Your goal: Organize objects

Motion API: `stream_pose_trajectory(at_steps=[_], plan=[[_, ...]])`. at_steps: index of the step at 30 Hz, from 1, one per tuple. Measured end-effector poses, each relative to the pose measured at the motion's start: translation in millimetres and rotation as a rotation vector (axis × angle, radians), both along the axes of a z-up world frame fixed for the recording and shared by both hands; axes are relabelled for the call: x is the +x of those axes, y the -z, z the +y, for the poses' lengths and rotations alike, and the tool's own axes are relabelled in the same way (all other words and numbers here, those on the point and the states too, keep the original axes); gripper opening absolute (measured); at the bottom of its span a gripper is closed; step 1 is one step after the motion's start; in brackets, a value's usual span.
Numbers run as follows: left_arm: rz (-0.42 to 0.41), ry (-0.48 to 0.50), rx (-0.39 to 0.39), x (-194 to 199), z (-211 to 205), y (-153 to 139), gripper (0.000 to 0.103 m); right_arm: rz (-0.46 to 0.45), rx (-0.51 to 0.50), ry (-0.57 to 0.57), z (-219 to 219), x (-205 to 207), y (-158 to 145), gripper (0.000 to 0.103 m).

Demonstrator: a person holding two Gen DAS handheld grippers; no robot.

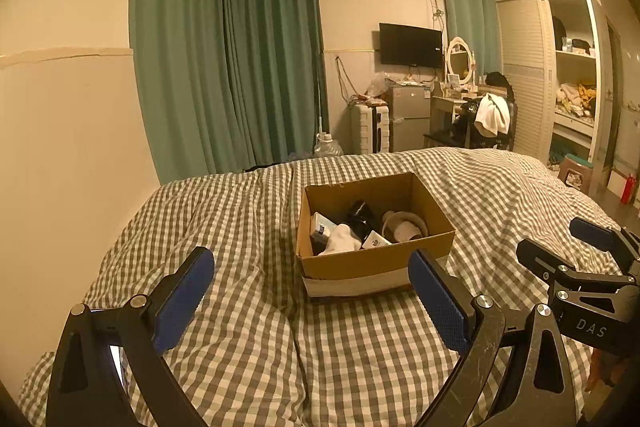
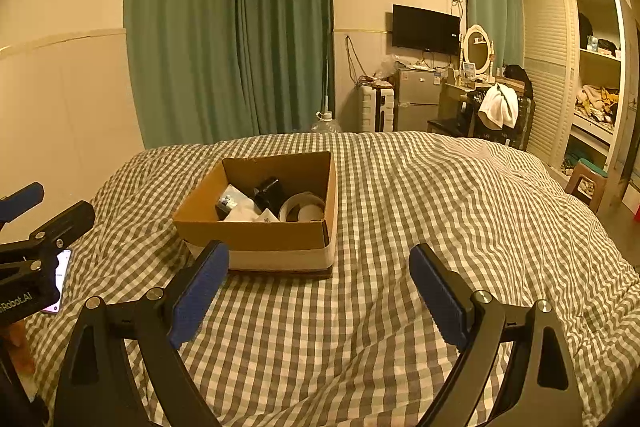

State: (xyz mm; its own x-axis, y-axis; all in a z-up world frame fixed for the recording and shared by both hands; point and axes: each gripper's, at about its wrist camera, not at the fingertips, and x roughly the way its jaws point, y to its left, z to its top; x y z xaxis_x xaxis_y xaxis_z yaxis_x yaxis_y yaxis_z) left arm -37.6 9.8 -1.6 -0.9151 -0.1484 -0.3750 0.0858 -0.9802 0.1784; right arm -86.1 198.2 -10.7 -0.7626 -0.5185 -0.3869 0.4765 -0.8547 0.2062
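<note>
Checkered bed (image 2: 400, 195) carries cardboard box (image 2: 256, 233) at centre. Box contents jumbled, partly hidden by near wall: white sock (image 1: 340, 239), black item, tape roll (image 2: 302, 209). Left claw (image 1: 312, 291), right claw (image 2: 318, 291) before box, both apart, empty.

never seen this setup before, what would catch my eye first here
Probably the open cardboard box in the middle of the checked bedspread, holding a white sock, a black item and a roll of tape. Next, the two grippers in the foreground, left gripper and right gripper, jaws wide and empty. Green curtains fill the wall behind.
</note>
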Motion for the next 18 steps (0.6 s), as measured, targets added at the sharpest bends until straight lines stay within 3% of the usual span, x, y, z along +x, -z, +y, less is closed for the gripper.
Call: stream_pose_trajectory(at_steps=[18], plan=[[-0.017, -0.005, 0.001, -0.4, -1.0, 3.9, 0.1, 0.002, 0.005, -0.006, -3.7, 1.9, -0.7, 0.092]])
